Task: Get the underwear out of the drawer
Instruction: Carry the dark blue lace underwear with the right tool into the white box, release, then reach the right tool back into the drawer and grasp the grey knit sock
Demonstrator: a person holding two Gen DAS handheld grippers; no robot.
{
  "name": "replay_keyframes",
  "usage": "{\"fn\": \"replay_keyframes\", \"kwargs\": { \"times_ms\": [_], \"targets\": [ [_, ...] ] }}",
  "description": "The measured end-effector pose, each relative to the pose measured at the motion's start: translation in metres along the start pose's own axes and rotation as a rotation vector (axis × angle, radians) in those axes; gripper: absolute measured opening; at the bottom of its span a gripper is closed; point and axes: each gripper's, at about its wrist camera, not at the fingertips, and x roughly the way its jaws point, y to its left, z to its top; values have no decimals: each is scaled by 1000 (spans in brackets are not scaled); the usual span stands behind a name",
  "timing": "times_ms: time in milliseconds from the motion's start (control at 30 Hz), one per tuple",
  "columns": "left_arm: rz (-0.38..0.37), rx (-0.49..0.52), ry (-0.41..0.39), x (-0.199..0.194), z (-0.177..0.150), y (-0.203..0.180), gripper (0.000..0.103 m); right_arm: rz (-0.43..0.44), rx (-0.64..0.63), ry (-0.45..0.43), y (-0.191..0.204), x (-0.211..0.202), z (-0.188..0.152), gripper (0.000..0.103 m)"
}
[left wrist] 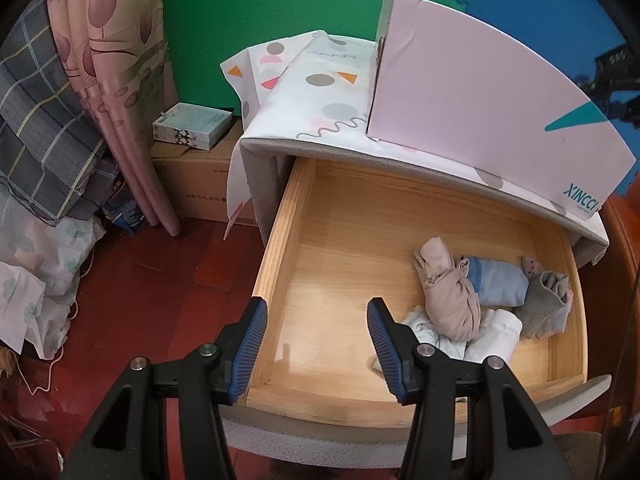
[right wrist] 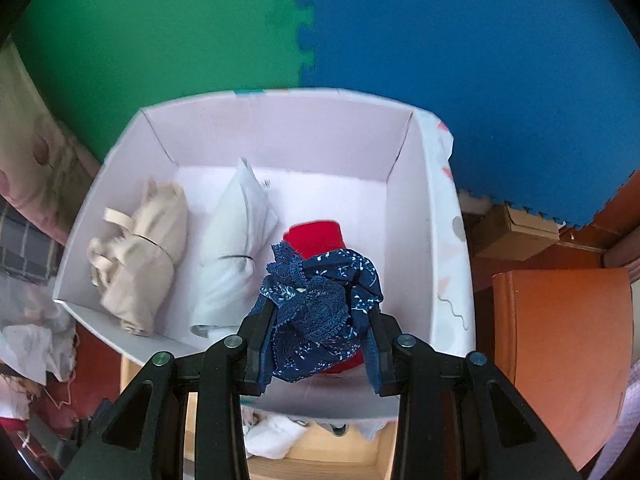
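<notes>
Left gripper (left wrist: 316,320) hovers above open wooden drawer (left wrist: 280,240), jaws apart, nothing between them. Rolled garments (left wrist: 452,304) lie at drawer's right end: beige, light blue, white, grey. Pink-white box (left wrist: 480,92) stands on cabinet top above drawer. Right gripper (right wrist: 320,344) over box interior, jaws gripping navy lace underwear (right wrist: 320,304). Beige roll (right wrist: 140,260), white roll (right wrist: 232,252), red piece (right wrist: 316,238) lie inside box.

Left tool (left wrist: 316,344): black arms, ribbed blue pads, silver screws; right tool (right wrist: 320,344) alike.
</notes>
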Motion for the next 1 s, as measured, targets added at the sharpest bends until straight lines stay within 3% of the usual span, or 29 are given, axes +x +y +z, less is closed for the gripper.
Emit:
{"fn": "replay_keyframes", "kwargs": {
  "times_ms": [200, 467, 600, 800, 1000],
  "targets": [
    [-15, -17, 1, 1, 1, 3, 53, -16, -21, 8, 5, 5, -2, 46],
    [-12, -17, 4, 2, 0, 4, 53, 21, -22, -50, -5, -43, -15, 52],
    [-11, -18, 11, 2, 0, 5, 53, 62, -54, -34, -10, -61, -41, 52],
    [3, -11, 38, 7, 0, 3, 53, 84, -71, 61, -20, -51, -99, 52],
    [8, -4, 42, 8, -1, 3, 53, 85, -43, 195, -28, 3, -148, 50]
  ]
}}
